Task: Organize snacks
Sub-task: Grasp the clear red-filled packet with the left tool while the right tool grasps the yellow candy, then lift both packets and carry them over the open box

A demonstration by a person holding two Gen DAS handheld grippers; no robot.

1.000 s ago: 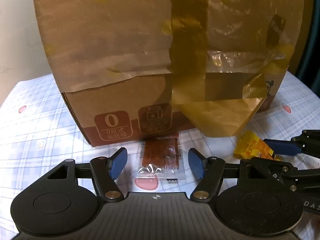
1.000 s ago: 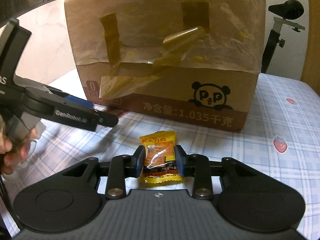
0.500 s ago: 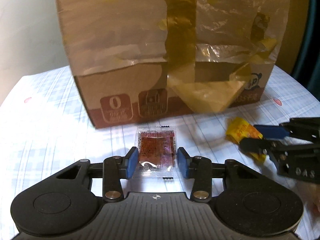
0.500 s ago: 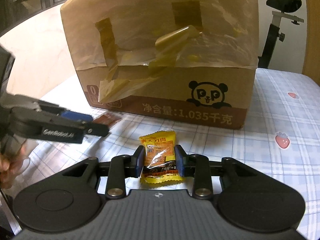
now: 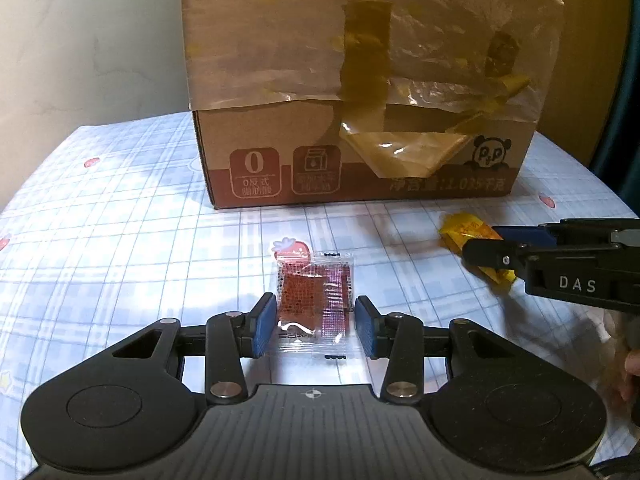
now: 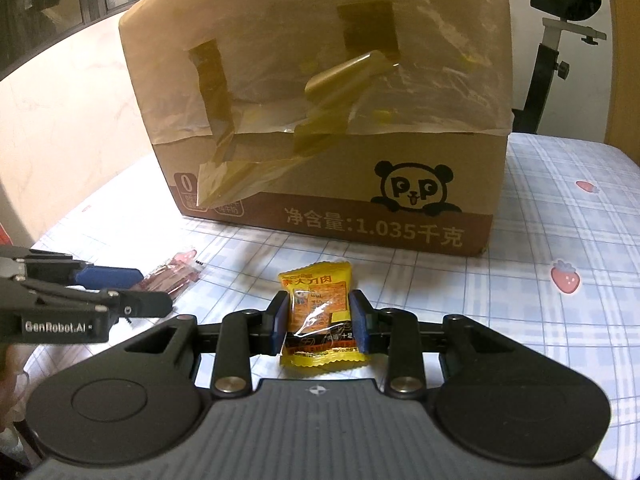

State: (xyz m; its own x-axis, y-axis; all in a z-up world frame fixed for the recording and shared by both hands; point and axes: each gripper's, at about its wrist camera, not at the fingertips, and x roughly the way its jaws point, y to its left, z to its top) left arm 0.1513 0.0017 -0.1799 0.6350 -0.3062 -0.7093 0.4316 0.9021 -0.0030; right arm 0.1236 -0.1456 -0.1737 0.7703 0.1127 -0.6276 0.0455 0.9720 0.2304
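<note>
A clear packet with a red snack (image 5: 314, 296) sits between the blue pads of my left gripper (image 5: 315, 328), which press on its sides just above the checked tablecloth (image 5: 120, 240). My right gripper (image 6: 319, 320) is shut on a yellow snack packet (image 6: 318, 300), held upright between its pads. Each gripper shows in the other's view: the right gripper (image 5: 492, 244) with the yellow packet (image 5: 464, 228) at the right, the left gripper (image 6: 150, 290) with the red packet (image 6: 176, 276) at the left.
A tall cardboard box (image 5: 360, 80) with torn brown tape and a panda logo (image 6: 414, 190) stands behind both packets. Strawberry prints dot the cloth. A black stand (image 6: 560, 20) rises behind the table's right side. A hand (image 5: 632, 372) shows at the right edge.
My left gripper closed around the red packet and drew back from the box with it. The right gripper kept still, holding the yellow packet.
</note>
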